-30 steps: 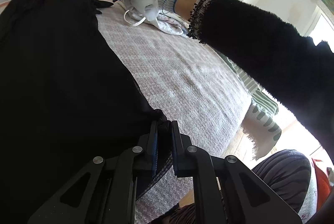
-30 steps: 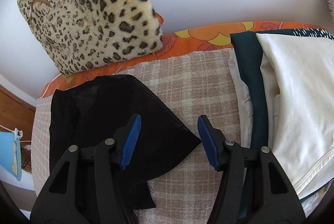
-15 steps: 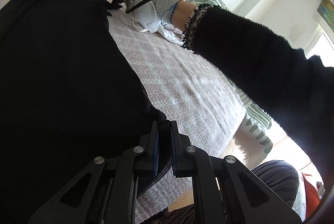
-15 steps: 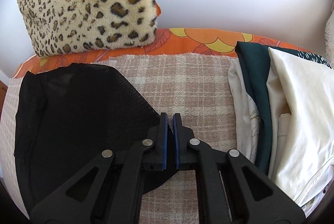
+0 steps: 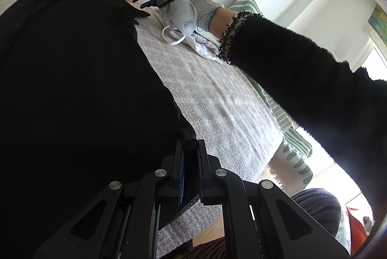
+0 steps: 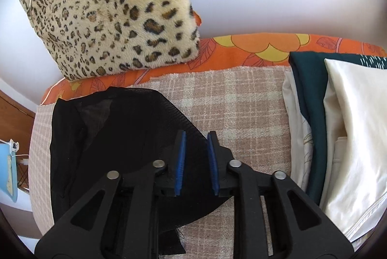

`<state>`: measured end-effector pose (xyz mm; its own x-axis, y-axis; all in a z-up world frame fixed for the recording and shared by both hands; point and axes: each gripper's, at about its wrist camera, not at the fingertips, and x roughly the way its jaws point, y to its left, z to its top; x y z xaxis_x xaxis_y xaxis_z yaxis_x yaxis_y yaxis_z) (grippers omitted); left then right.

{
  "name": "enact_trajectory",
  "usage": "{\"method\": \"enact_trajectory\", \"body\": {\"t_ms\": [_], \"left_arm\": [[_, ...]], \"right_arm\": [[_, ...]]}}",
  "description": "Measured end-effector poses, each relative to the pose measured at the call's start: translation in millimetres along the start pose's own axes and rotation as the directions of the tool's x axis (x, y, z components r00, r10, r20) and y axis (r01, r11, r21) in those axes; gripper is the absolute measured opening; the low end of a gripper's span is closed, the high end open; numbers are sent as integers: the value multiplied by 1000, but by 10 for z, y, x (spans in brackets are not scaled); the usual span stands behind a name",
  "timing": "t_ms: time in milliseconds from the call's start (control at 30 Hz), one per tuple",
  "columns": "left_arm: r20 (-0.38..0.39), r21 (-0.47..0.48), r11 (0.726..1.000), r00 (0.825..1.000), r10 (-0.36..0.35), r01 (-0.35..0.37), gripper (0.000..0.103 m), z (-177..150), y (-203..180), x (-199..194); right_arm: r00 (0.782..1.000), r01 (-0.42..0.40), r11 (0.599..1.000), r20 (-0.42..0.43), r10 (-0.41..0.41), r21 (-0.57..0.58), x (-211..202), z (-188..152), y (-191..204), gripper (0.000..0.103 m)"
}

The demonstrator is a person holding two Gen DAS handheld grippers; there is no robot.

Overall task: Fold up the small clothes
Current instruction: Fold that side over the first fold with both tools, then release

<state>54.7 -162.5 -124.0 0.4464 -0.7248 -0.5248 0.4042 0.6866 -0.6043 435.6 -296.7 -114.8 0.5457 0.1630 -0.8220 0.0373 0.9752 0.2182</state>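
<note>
While the left hand-held gripper [image 5: 189, 162] pinches the black mesh garment [image 5: 72, 89], the right hand-held gripper [image 6: 196, 157], pads slightly apart, may lose its corner.

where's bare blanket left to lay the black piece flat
Free: the plaid blanket strip between the black mesh garment and the folded clothes stack. Crowded: the leopard cushion at the back edge, the stack to the right.
</note>
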Motion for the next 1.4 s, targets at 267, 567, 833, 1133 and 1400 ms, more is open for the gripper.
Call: {"method": "enact_trajectory", "body": {"t_ms": [267,567,833,1133,1400], "left_arm": [[3,-10,1000,1000,-5,5,7,18,56,23],[13,-3,1000,1000,-6,6,7,17,36,-8],[68,-46,999,998,-1,4,7,-15,86,-193],[127,-126,992,991,32,-16,7,-127,273,-476],[167,-172,985,985,52,-22,7,-161,408,-625]], "right_arm": [[996,79,997,-41,-79,3,113,-99,-115,59],[981,194,974,18,-193,-121,142,-186,181,3],[978,191,969,109,-175,-158,-233,-87,639,2],[976,192,957,143,-163,-218,-348,72,1169,2],[969,235,927,147,-199,-293,-283,53,1711,2]]}}
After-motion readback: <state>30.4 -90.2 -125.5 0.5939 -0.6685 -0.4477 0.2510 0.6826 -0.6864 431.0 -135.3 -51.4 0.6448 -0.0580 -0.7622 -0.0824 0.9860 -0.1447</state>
